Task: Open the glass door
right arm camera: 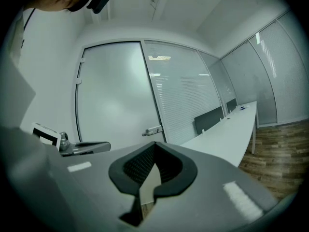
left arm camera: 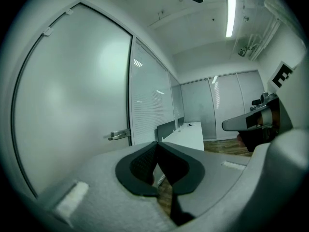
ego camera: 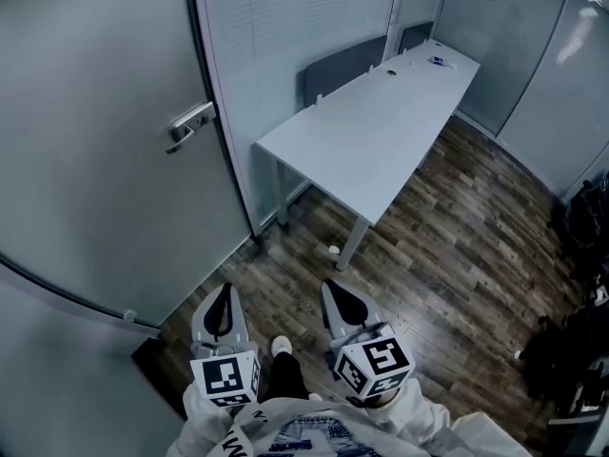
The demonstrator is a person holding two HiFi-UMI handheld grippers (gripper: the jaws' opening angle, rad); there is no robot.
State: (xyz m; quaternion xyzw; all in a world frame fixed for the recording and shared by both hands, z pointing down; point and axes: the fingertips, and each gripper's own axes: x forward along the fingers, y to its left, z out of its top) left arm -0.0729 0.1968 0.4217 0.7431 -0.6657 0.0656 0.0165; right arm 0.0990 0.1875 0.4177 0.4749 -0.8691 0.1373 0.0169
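My left gripper (ego camera: 222,303) and right gripper (ego camera: 341,303) have fingers pressed together, empty; the handle (ego camera: 190,126) at the glass door (ego camera: 95,160)'s right edge lies well ahead.

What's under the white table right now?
Wood floor, a white leg and a small white object beside it. The tabletop covers everything farther underneath.

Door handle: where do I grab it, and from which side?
Grip the door handle near its free end, away from the latch edge of the glass door: the lever lies level, so come straight at the door's face with jaws above and below it. The left gripper is shut; open it first.
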